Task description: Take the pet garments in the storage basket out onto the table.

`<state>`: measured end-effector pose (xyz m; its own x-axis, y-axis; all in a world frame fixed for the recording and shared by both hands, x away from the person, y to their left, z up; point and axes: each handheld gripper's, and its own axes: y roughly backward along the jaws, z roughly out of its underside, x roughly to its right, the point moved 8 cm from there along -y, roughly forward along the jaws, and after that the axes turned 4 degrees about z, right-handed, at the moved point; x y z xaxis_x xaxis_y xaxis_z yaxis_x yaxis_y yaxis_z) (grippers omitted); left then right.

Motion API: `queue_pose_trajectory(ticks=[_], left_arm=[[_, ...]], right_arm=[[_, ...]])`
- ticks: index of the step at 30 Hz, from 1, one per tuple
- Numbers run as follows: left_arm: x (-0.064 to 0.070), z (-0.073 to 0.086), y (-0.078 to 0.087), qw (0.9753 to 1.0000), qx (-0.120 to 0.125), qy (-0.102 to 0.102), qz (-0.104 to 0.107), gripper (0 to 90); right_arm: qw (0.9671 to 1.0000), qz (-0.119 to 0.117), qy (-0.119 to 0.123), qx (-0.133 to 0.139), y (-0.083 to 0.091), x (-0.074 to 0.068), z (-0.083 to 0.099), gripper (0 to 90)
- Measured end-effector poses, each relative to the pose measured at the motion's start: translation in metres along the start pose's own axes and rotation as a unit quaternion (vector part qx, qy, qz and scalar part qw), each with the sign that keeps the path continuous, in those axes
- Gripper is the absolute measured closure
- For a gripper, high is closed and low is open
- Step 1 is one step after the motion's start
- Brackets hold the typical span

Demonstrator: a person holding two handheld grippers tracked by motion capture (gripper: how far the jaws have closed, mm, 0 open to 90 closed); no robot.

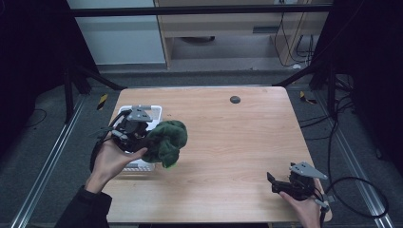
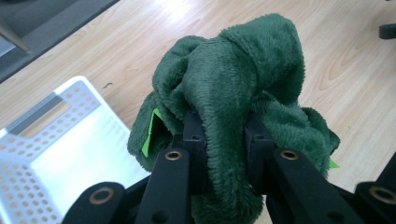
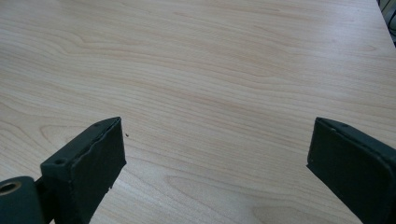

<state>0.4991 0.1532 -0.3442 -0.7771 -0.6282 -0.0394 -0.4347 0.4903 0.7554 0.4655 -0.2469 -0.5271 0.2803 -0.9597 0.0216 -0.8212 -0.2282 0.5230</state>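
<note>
A bunched dark green fleece cloth [image 1: 166, 141] hangs above the table's left side, beside a white perforated basket [image 1: 154, 112]. My left gripper [image 1: 148, 140] is shut on it. In the left gripper view the black jaws pinch a fold of the green cloth [image 2: 233, 84], with the gripper [image 2: 224, 135] held over the wood just right of the basket [image 2: 42, 154]. A small bright green tag shows on the cloth's edge. Near the front right corner of the table my right gripper [image 1: 272, 183] is open; in the right gripper view the gripper [image 3: 217, 154] holds nothing and bare wood lies between its jaws.
The wooden table [image 1: 228, 137] has a small dark round cap [image 1: 235, 99] near its far edge. Black cables trail from the right gripper over the table's right edge onto the grey floor. Dark frame legs stand at both far corners.
</note>
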Motion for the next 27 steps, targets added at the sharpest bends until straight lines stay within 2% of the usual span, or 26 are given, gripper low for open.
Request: queue_pose_trajectory(ticks=[6, 11, 27], left_arm=[[0.009, -0.006, -0.011, 0.9999, -0.010, -0.011, 0.009, 75.1], [0.017, -0.009, -0.021, 0.9996, -0.016, -0.019, 0.016, 75.1], [0.042, -0.018, -0.051, 0.9968, -0.043, -0.048, 0.047, 75.1]], right_arm=[[1.0000, 0.001, 0.003, 0.002, 0.000, 0.001, 0.000, 4.2], [1.0000, 0.000, -0.003, 0.001, 0.000, 0.000, -0.001, 4.1], [1.0000, 0.002, -0.001, 0.003, 0.000, 0.002, -0.001, 4.1]])
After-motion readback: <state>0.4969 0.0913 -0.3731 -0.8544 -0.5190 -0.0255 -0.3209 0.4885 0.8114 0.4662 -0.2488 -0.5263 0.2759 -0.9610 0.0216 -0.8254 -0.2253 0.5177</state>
